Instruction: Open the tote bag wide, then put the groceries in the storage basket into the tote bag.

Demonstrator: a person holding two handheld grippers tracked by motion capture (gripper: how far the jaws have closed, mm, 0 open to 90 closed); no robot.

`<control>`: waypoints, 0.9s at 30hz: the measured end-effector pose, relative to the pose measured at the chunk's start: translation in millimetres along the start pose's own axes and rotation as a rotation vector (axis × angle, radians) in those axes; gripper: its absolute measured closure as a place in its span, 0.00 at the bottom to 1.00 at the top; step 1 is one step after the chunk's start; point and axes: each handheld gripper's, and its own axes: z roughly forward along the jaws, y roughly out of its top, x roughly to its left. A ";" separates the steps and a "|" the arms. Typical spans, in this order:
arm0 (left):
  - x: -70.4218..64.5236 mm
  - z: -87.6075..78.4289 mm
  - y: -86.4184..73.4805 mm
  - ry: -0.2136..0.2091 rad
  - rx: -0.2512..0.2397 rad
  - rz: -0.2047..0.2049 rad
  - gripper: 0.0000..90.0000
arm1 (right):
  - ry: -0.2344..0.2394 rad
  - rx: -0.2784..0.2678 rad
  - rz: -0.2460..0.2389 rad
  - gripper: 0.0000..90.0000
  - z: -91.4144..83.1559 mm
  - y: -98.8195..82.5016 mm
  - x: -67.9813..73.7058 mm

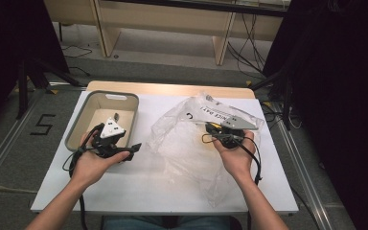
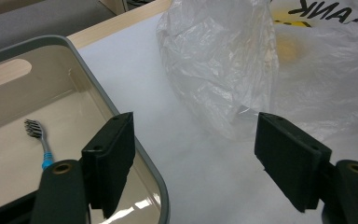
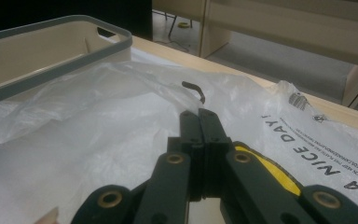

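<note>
A toothbrush (image 2: 39, 140) with a blue neck lies flat on the floor of the beige bin (image 1: 76, 125), which sits at the left end of the white table (image 1: 139, 191), so the drop into the bin looks done. The left gripper (image 2: 193, 163) hangs over the bin's near right corner with its jaws spread wide and nothing between them. To the right, a crumpled clear plastic bag (image 1: 182, 143) with printed lettering sprawls across the table beside the bin. The right gripper (image 3: 199, 122) has its jaws pressed together on a fold of that bag, holding the film up. Whether anything else remains inside the bag cannot be told; if not, what is left is probably only letting go of it.
</note>
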 end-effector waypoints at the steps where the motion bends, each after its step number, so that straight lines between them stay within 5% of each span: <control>1: 0.3 -0.3 0.1 0.002 0.001 0.000 0.32 | -0.001 0.001 0.001 1.00 -0.2 0.1 0.0; 16: 10.6 -1.8 -0.2 0.024 0.005 -0.017 0.32 | 0.000 0.003 0.003 1.00 0.0 0.1 -0.7; 27: 31.3 -0.9 2.6 0.078 0.031 -0.075 0.33 | 0.008 0.003 0.001 1.00 -0.7 -1.7 0.0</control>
